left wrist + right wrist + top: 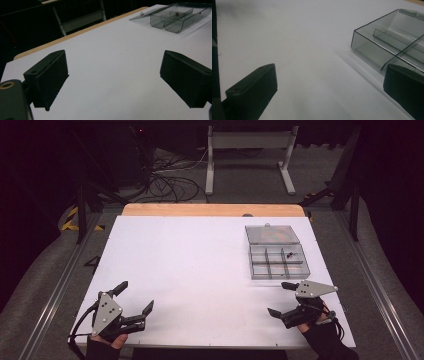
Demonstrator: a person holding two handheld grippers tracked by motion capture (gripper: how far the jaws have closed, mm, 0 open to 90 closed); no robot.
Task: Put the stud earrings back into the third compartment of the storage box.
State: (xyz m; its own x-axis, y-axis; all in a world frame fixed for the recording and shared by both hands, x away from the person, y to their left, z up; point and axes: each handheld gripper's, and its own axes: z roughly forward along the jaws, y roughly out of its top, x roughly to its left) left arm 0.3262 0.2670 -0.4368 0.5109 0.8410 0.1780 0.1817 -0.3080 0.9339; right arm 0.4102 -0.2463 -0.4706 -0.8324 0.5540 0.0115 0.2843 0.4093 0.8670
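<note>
Flanking a clear compartment box point(278, 261) with lid open: left hand-held gripper point(136, 297) and right hand-held gripper point(279, 298), both released.

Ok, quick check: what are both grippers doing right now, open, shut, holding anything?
Left gripper: open, holding nothing, over the white table.
Right gripper: open, holding nothing, beside the clear compartment box.

A flat white table point(200, 270) with a light wooden strip point(212, 210) along its far edge carries a clear grey plastic compartment box point(278, 261) on its right part; the box's lid point(271, 234) lies open behind it.
</note>
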